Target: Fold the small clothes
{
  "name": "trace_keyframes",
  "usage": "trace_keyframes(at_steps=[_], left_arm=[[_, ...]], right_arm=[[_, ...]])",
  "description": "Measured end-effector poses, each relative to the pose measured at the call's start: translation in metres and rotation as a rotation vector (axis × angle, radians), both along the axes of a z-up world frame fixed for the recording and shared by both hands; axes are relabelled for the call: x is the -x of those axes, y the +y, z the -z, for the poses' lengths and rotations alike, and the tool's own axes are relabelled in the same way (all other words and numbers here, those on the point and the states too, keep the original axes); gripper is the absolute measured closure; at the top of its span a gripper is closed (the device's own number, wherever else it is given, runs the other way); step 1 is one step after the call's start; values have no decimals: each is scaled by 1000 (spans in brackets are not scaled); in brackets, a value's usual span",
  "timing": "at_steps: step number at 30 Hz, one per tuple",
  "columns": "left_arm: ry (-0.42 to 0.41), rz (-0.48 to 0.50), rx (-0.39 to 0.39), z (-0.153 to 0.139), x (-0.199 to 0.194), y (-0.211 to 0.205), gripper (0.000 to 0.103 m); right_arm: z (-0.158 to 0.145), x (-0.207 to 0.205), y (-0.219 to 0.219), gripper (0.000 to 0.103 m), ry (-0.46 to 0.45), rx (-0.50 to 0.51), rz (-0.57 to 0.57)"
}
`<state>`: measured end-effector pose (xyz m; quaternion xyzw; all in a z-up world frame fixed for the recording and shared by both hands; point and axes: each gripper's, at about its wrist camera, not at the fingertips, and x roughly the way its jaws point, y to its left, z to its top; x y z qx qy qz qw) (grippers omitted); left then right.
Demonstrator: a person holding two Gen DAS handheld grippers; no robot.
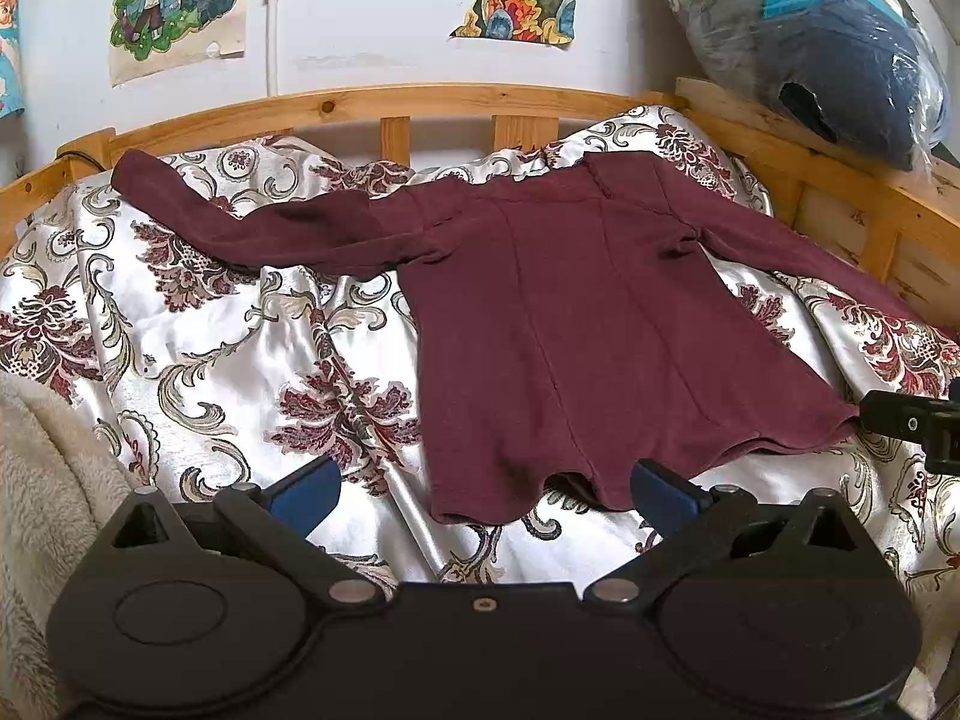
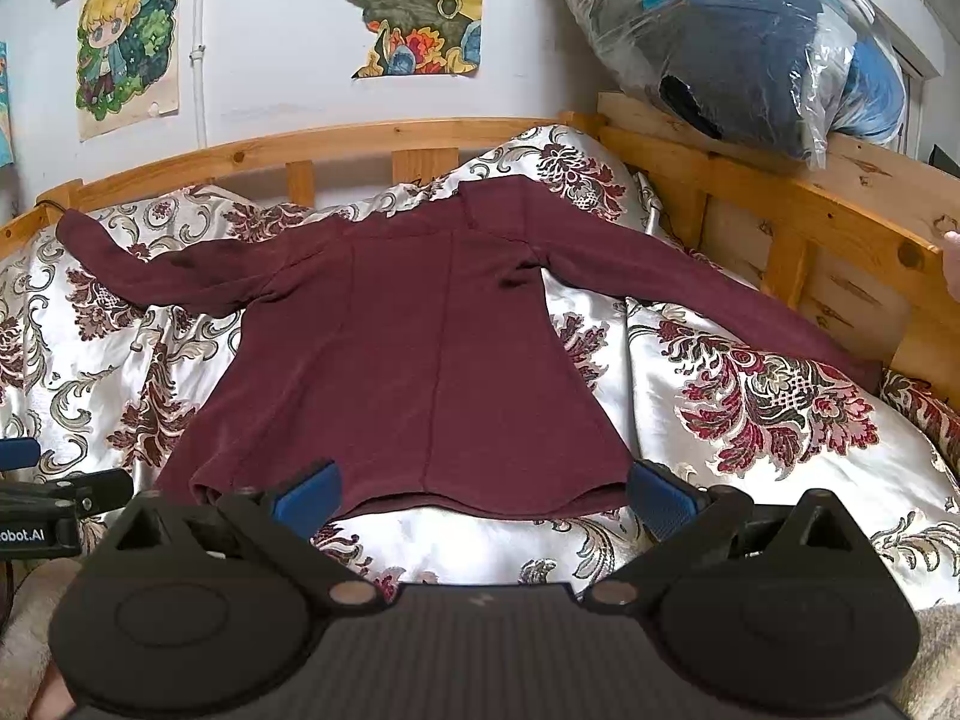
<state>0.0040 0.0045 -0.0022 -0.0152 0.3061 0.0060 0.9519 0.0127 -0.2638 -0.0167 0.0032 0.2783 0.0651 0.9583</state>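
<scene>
A maroon long-sleeved top [image 1: 558, 324] lies flat on the bed, sleeves spread to both sides, hem toward me. It also shows in the right wrist view [image 2: 408, 348]. My left gripper [image 1: 486, 495] is open and empty, just short of the hem's left part. My right gripper [image 2: 483, 495] is open and empty, its blue fingertips [image 2: 657, 495] at either side of the hem's right part, not closed on it. The right gripper's edge shows at the far right of the left wrist view [image 1: 918, 420].
The top rests on a floral satin bedspread [image 1: 210, 360] inside a wooden bed frame [image 1: 384, 102]. A plastic-wrapped bundle [image 2: 738, 42] sits on the frame at the back right. A fleece blanket [image 1: 42, 480] lies at the left. Posters hang on the wall.
</scene>
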Motion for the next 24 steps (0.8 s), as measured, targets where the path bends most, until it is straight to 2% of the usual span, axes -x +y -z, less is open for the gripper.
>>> trace_keyframes(at_steps=[9, 12, 16, 21, 24], left_arm=[[26, 12, 18, -2, -3, 1, 1], [33, 26, 54, -13, -13, 2, 1], [5, 47, 42, -36, -35, -4, 1], [-12, 117, 43, -68, -78, -12, 1], [-36, 167, 41, -92, -115, -13, 1]], right_arm=[[-1, -4, 1, 0, 35, 6, 3], [-10, -5, -3, 0, 29, -41, -6], [-30, -13, -18, 0, 2, -94, 3], [-52, -36, -55, 0, -57, -151, 138], [-53, -60, -90, 0, -3, -252, 278]])
